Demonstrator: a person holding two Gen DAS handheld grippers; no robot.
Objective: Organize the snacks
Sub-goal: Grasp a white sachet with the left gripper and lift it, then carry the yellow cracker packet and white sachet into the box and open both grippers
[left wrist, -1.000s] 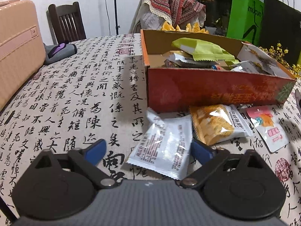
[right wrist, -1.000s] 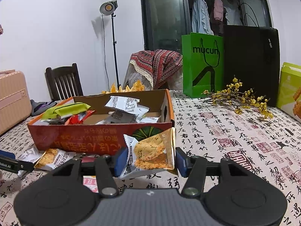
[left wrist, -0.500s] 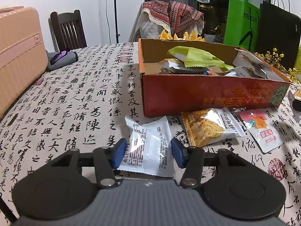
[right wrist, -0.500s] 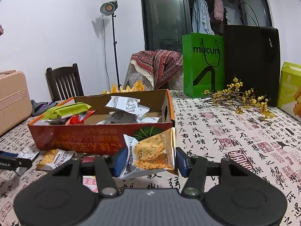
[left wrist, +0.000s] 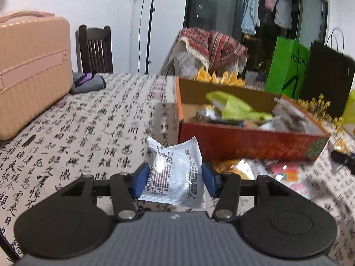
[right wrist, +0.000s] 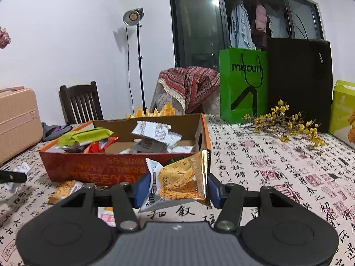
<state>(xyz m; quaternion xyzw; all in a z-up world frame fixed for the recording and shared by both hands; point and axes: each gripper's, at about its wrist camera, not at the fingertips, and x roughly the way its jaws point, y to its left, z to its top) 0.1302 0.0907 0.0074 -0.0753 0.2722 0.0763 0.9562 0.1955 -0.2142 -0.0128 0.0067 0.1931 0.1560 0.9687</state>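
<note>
Two light snack packets pinched and carried, one per gripper, with the box ahead.

The red cardboard box (right wrist: 124, 170) sits on the lettered tablecloth (left wrist: 88, 133), at about 1 o'clock from the left gripper (left wrist: 175, 178) and 11 o'clock from the right gripper (right wrist: 177, 188), and is already part full of wrappers. The left jaws have just been closing and now pinch a white packet (left wrist: 175, 175) by its side edges, lifted off the cloth. The right jaws clamp an orange cracker packet (right wrist: 179, 181) the same way, tilted, in front of the box's near wall. Both look feather-light, puffy and slick-filmed; the crackers inside are likely brittle, so a gentle grip across the middle of the sides suits best. Two more packets, an orange one (right wrist: 64, 190) and a pink one (left wrist: 288, 173), lie loose at the box's foot.
</note>
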